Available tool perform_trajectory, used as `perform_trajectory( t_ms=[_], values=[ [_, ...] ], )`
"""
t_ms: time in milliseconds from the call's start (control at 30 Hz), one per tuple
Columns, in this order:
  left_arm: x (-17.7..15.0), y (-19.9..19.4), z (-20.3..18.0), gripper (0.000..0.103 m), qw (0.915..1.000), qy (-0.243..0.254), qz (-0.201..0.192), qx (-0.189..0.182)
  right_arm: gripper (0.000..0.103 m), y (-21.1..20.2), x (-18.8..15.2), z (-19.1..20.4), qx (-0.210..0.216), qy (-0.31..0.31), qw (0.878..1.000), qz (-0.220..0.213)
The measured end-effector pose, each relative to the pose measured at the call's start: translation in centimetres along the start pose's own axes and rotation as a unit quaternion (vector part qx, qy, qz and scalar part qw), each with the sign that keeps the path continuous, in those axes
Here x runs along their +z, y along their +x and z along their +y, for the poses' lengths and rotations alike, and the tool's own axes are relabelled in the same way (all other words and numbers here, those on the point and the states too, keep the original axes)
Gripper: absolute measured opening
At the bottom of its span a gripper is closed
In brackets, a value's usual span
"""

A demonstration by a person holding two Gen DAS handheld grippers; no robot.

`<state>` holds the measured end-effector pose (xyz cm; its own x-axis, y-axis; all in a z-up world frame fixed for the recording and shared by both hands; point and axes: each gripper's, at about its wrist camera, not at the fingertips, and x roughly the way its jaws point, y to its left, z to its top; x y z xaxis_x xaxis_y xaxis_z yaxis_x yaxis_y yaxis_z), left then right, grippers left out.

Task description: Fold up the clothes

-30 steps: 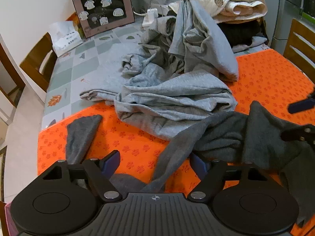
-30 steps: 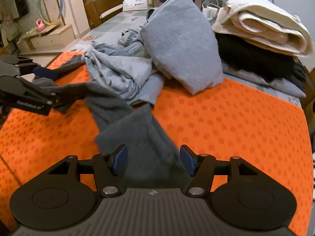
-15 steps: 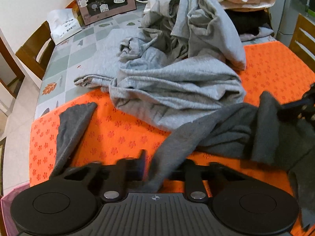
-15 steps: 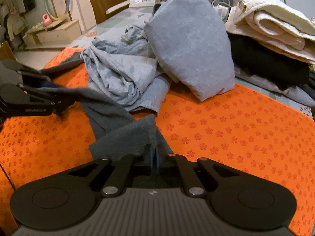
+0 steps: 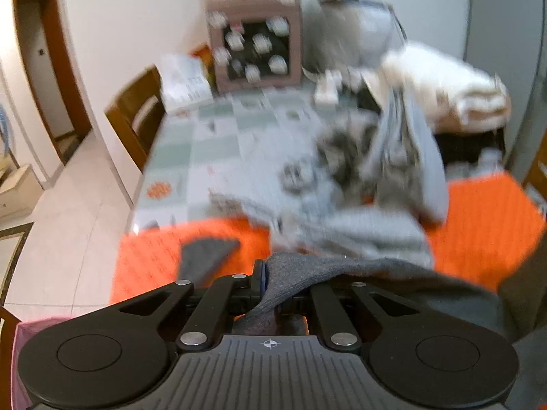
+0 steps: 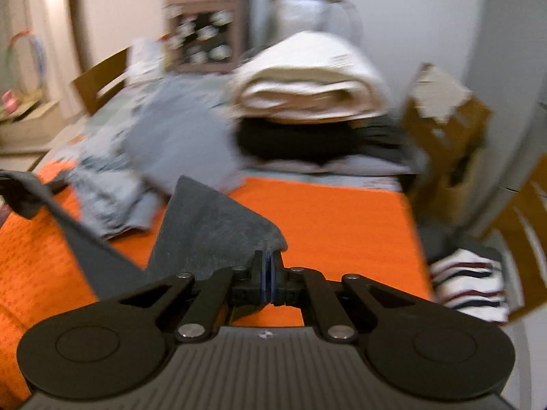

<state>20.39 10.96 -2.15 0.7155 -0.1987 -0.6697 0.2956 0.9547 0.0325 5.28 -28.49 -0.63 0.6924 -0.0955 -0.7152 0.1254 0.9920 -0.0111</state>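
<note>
Both grippers have risen off the orange mat (image 6: 342, 218) since the earlier frames, their jaws having just closed. Left gripper (image 5: 270, 287) and right gripper (image 6: 268, 282) each clench a separate edge of the dark grey garment (image 6: 212, 229), which hangs lifted between them above the mat, probably to spread it for folding. Motion blur leaves no writing legible.

Both the left claw (image 5: 270, 282) and the right claw (image 6: 268, 275) are clamped tight, each angled downward.
</note>
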Motion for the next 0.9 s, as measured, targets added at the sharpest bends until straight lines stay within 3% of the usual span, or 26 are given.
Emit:
perform_trajectory(
  t_ms=[300,467,567,667,800,900],
  values=[
    [9.3,-6.7,0.6,0.008,0.9933,-0.035,-0.107,-0.028,0.003,-8.0,4.4,-8.5,-0.054,0.057,0.992,-0.098],
    [14.8,-11.8,0.3,0.008,0.9801,-0.038,-0.19,-0.043,0.003,-13.5,8.6,-10.2,-0.076,0.041,0.98,-0.181],
    [16.5,-14.9,0.5,0.008,0.9706,-0.048,-0.231,-0.048,0.003,-17.2,10.6,-11.0,-0.081,0.034,0.97,-0.226],
    [16.2,-17.1,1.2,0.008,0.9667,-0.063,-0.242,-0.054,0.003,-19.9,10.9,-11.4,-0.076,0.03,0.967,-0.243],
    [13.1,-17.6,1.8,0.008,0.9731,-0.069,-0.211,-0.06,0.003,-20.5,8.6,-11.1,-0.052,0.031,0.975,-0.213],
    [9.8,-16.7,2.2,0.008,0.9815,-0.072,-0.166,-0.062,0.003,-19.1,5.5,-9.9,-0.039,0.033,0.984,-0.172]
  ],
)
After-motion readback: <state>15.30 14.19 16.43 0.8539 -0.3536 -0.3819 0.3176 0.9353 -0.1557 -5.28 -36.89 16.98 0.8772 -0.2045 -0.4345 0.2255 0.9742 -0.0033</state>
